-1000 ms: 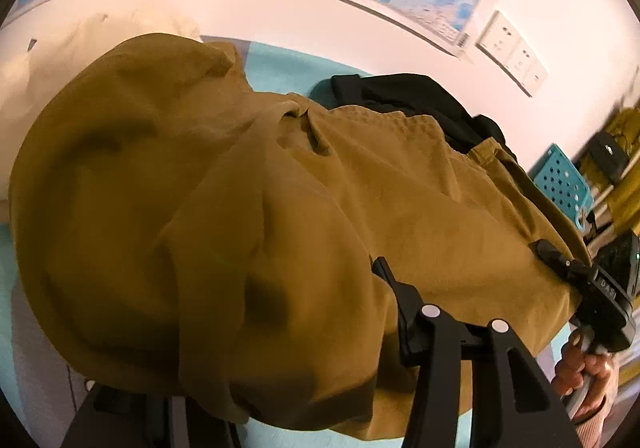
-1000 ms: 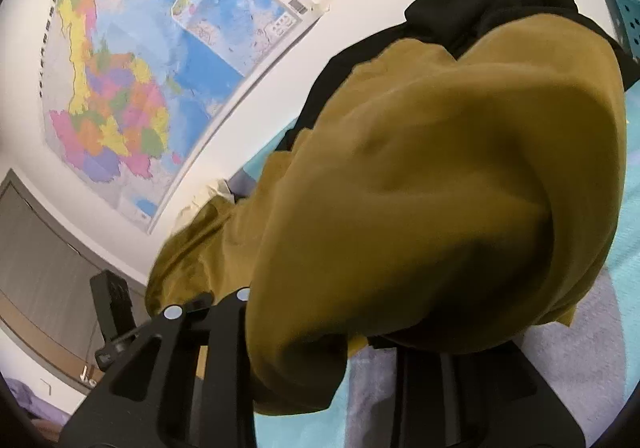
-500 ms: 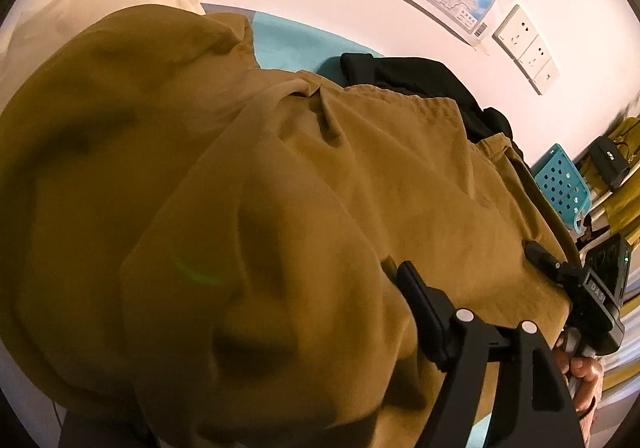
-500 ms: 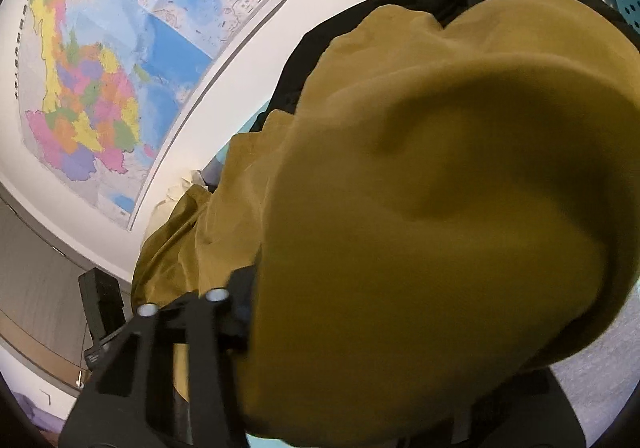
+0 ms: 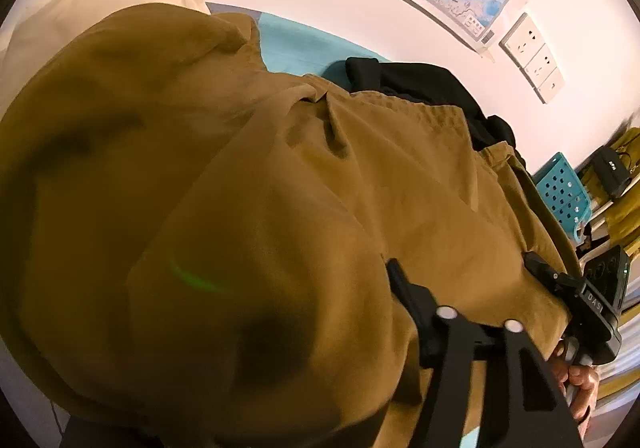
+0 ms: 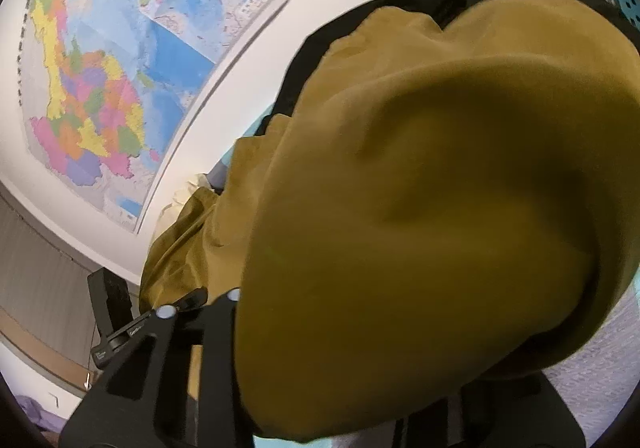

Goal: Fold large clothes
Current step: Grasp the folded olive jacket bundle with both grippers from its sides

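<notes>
Across both wrist views the mustard-brown garment (image 5: 360, 175) fills nearly everything: bunched and draped over both grippers, the rest sagging onto the teal surface (image 5: 292, 43) by the wall. Black garment (image 5: 420, 83) sits behind it, touching; cream cloth (image 5: 60, 27) further back at the left.

Left gripper (image 5: 248, 380): only one of its fingers (image 5: 404, 288) shows, fabric heaped over the gap. Jaws are closing, with cloth between them; can't tell if the pads actually bite. Right gripper (image 6: 340, 388): same story, a big dome of cloth hides the tips, jaws closing with fabric between, grip not confirmable. From the left view the right gripper (image 5: 576, 292) shows at the far hem, a hand (image 5: 580, 384) on its handle.

Handling read, my judgement:
- Looks like mid-weight cotton twill. Soft, zero stiffness, will sag from any single hold.
- Not slippery, not fragile. Thick folds can wedge the jaws partway, so a partly open jaw may still be a hold.
- Bulk is the problem: a bunched grab traps several layers and ruins the fold line.

Where to hold: a seamed edge or hem corner, one layer, one corner per gripper, well apart so the span stays taut. The stitched band (image 5: 408, 103) near the black garment is the stiffest bit visible and a good reference edge.

Wall map (image 6: 100, 87) and sockets (image 5: 532, 59) behind, irrelevant.
</notes>
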